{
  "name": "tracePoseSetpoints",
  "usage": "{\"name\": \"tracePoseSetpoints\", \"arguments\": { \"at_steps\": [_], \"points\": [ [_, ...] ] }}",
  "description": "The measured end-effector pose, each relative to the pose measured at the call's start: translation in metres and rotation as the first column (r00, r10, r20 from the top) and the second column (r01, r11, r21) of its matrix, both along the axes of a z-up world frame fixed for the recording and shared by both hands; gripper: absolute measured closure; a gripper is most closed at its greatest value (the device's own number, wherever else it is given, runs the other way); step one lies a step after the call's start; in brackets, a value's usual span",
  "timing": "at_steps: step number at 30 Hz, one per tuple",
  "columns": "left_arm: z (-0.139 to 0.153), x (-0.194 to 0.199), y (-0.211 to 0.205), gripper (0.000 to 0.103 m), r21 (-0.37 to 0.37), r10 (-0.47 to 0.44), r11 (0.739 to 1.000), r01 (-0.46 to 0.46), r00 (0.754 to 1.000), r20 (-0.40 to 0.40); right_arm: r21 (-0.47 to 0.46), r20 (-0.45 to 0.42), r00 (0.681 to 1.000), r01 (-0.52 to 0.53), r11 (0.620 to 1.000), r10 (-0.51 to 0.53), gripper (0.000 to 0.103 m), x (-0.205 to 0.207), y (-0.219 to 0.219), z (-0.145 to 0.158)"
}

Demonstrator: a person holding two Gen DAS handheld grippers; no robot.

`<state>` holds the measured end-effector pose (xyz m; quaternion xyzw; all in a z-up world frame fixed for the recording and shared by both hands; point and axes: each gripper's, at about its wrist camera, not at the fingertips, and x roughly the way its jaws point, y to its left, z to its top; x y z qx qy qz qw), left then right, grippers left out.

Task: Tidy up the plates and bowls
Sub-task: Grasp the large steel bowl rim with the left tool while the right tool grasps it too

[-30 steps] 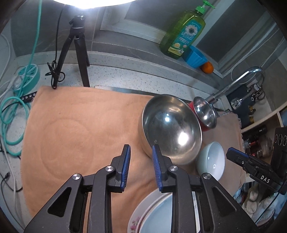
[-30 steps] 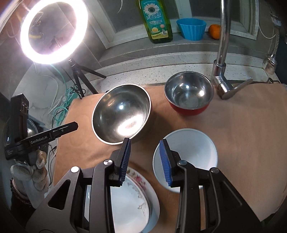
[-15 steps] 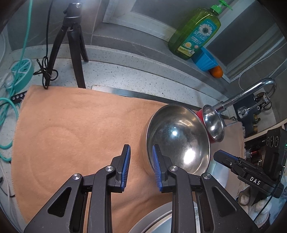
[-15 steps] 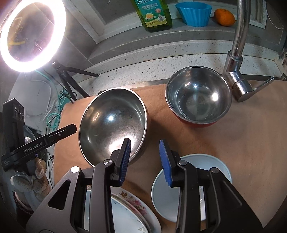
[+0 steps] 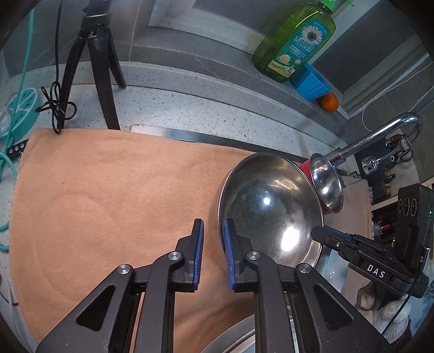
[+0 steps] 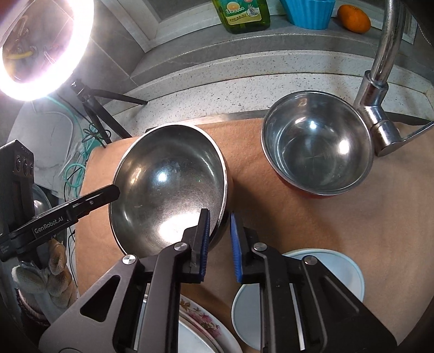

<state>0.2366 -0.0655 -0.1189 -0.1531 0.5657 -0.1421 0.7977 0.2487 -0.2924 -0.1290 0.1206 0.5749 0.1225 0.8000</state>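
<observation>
A large steel bowl [image 5: 271,206] [image 6: 168,184] sits on the orange towel [image 5: 108,195]. My left gripper [image 5: 213,230] is open, its jaws astride the bowl's left rim. My right gripper [image 6: 219,220] is open, its jaws astride the bowl's near right rim; it also shows in the left wrist view [image 5: 320,233]. A smaller steel bowl with a red outside [image 6: 317,146] stands to the right. A white bowl [image 6: 325,277] and a flowered plate [image 6: 206,323] lie near me.
A chrome tap [image 6: 379,89] stands right of the red bowl. On the ledge behind are a green soap bottle [image 5: 295,40], a blue cup [image 5: 309,81] and an orange [image 6: 355,19]. A tripod [image 5: 100,68] with ring light and cables stand left.
Both grippers have moved forward to the large steel bowl. Each now has its jaws on either side of the rim. The plates have slid toward the bottom edge of both views.
</observation>
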Motion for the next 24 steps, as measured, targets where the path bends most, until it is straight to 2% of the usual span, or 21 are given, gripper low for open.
{"name": "tracePoseSetpoints", "arguments": {
  "at_steps": [13, 24],
  "points": [
    [-0.002, 0.0, -0.004, 0.094, -0.003, -0.011, 1.0, 0.011, 1.0, -0.01, -0.023, 0.011, 1.0, 0.009, 1.0, -0.009, 0.09, 0.0, 0.005, 0.001],
    [0.01, -0.016, 0.012, 0.094, -0.008, 0.015, 1.0, -0.015, 1.0, 0.011, -0.009, 0.032, 0.999, -0.024, 1.0, 0.024, 0.09, -0.011, 0.017, 0.012]
  ]
}}
